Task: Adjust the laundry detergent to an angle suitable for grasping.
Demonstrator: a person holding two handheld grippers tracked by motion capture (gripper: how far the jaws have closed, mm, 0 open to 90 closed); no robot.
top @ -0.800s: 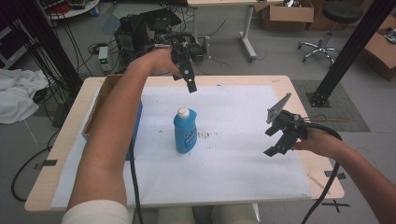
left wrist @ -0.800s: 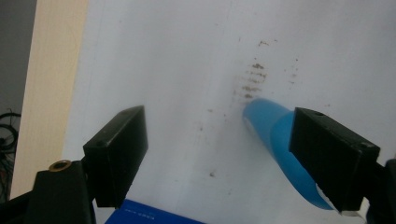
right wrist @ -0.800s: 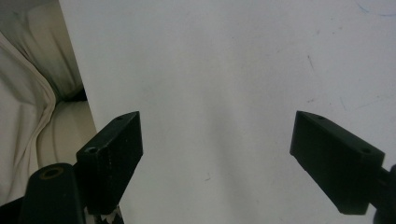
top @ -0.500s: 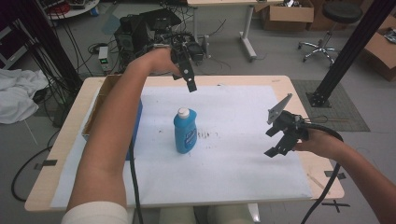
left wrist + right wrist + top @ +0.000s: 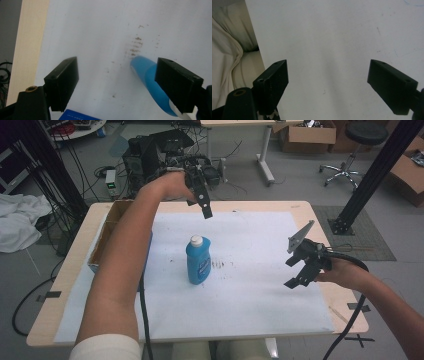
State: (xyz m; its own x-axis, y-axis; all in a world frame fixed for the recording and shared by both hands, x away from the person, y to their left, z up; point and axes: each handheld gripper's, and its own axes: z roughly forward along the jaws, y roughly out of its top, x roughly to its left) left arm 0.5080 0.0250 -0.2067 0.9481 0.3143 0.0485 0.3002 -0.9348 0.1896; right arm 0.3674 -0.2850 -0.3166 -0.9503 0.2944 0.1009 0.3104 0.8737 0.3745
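Lab or workshop space, grey floor strewn with cables (image 5: 30, 295), electronics rack (image 5: 150, 152) behind the paper-covered desk (image 5: 300, 207), cardboard boxes (image 5: 305, 135), rolling stool (image 5: 360, 140), black metal frame post (image 5: 372, 175)

One blue bottle (image 5: 198, 260) stands mid-frame on one counter (image 5: 300, 210); one cardboard box (image 5: 107, 237) sits left; two hand-held grippers: left hand-held gripper (image 5: 204, 207), right hand-held gripper (image 5: 299, 270).

desk (image 5: 320, 220) is carrying a white sheet (image 5: 260, 310) covering most of its top; blue bottle (image 5: 198, 260) is standing upright on it, cardboard box (image 5: 105, 237) sitting at left edge.
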